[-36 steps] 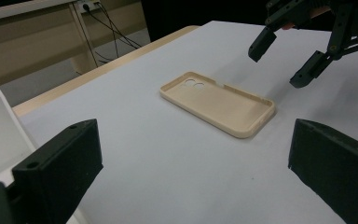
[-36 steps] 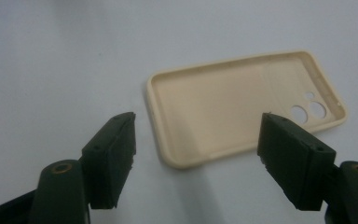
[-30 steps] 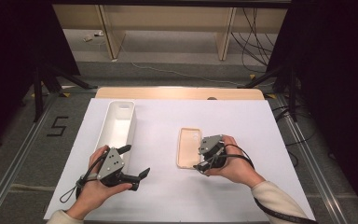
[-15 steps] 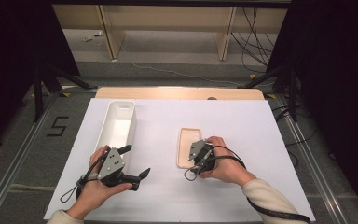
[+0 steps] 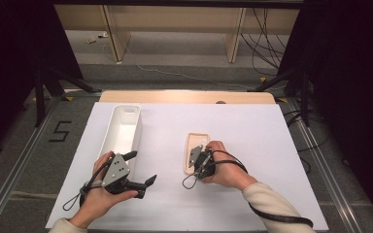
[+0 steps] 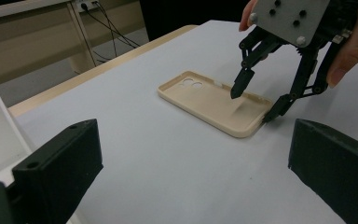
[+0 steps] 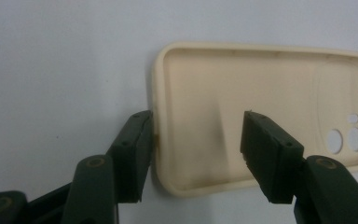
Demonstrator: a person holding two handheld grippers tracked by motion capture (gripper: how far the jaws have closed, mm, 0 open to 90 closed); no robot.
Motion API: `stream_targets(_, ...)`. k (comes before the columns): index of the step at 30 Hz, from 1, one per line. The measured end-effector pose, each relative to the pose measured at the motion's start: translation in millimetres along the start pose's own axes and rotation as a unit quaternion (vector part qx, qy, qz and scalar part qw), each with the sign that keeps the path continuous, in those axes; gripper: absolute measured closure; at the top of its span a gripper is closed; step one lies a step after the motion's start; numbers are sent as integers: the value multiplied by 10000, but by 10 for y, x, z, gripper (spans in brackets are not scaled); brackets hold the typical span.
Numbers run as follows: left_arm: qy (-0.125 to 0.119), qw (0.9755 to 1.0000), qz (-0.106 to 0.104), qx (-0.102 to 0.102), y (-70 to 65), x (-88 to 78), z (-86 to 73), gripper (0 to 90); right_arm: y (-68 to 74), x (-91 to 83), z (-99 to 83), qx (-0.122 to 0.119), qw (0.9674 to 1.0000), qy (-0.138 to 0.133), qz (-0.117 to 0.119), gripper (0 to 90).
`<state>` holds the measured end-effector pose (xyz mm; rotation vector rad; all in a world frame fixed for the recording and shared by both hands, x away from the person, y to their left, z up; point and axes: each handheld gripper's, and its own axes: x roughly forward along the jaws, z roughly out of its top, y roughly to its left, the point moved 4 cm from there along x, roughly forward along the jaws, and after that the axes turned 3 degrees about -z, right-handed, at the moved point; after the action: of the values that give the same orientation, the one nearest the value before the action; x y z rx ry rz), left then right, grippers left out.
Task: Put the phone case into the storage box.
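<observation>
One sign can be read: a black numeral "5" [image 5: 60, 131], marked in angular strokes on the grey floor to the left of the table in the high view, beside the white sheet that covers the tabletop [image 5: 252, 126]. The long white plastic bin [image 5: 121, 131], the beige phone case [image 6: 214, 100] and the grey three-cornered plates carry no lettering that can be made out in either gripper view.

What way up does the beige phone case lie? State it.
Hollow side up, flat on the white table sheet: the beige rubbery phone case shows its raised rim and inner floor with camera holes. The right gripper straddles its end wall, open.
</observation>
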<state>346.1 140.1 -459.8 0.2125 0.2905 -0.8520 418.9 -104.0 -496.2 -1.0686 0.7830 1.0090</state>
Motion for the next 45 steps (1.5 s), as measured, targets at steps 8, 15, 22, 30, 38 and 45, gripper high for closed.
stream_targets(8,-2,10000,-14,-1,-8,4,3,20,0,16,50,-144,9996,228,44,473)
stream_targets(15,0,10000,-15,8,-11,2,3,21,9,29,99,-287,9986,412,147,537)
stream_targets(22,5,10000,-47,11,-19,4,2,23,21,33,128,-407,9972,545,315,615)
stream_targets(30,5,10000,-53,-1,-21,6,0,27,4,40,142,-467,9961,596,447,633)
stream_targets(38,2,10000,-69,-13,-21,7,-1,29,1,49,171,-601,9942,699,562,675)
stream_targets(45,0,10000,-66,-12,-21,5,0,30,20,48,174,-577,9936,730,634,727)
